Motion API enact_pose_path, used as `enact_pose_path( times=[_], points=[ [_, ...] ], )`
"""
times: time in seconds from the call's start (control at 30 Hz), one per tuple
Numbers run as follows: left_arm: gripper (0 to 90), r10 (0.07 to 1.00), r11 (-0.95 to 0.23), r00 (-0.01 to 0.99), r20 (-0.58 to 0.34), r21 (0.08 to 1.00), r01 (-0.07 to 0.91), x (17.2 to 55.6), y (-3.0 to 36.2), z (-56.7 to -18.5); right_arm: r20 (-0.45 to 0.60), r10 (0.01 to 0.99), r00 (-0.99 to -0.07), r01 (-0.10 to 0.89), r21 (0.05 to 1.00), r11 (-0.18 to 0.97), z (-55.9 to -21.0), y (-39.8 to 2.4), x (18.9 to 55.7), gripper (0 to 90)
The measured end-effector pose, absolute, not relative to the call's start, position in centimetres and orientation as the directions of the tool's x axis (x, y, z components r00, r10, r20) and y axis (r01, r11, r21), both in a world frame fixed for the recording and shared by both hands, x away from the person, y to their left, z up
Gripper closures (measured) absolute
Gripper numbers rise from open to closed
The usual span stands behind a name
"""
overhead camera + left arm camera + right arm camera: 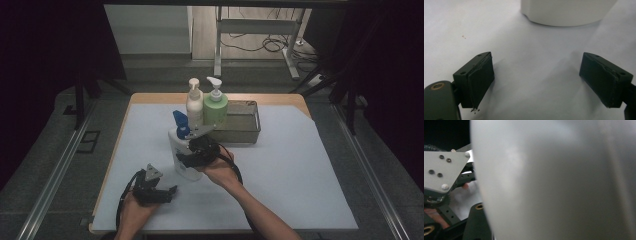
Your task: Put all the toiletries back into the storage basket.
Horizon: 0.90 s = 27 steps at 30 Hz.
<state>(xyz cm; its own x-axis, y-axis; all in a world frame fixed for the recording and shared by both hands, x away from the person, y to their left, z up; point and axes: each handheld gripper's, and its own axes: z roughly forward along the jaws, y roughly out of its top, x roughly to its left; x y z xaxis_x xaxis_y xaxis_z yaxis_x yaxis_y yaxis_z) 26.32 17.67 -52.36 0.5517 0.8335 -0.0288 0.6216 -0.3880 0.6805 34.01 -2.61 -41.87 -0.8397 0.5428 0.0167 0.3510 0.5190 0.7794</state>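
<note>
Right claw (192, 156) clamped on upright white bottle (181, 150), blue cap up. Left claw (159, 192) released, near-left of it, bottle base just beyond.

We see a white bottle with a blue pump top (181, 150) standing upright on the pale sheet (280, 170) that covers the table. The right gripper (192, 157) presses against this bottle's side, though we cannot tell how its jaws stand. The left gripper (167, 192) rests nearer the person than the bottle, apart from it, jaws spread. Behind the bottle stand a cream pump bottle (194, 104) and a green pump bottle (216, 106), beside a metal tray (245, 132).
</note>
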Motion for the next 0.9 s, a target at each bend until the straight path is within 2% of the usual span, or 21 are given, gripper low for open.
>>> enact_pose_path(
  times=[0.63,0.9],
  points=[
    [12.2,0.834,-0.387,0.55,-0.029,0.68,0.623,26.3,17.7,-52.4,0.015,0.57,-0.821,0.366,0.781,0.507,-39.2,-7.2,33.4,40.0],
    [12.1,0.835,-0.387,0.55,-0.029,0.68,0.623,26.3,17.7,-52.4,0.01,0.61,-0.792,0.386,0.783,0.488,-38.5,-9.8,33.5,40.2]
  ],
)
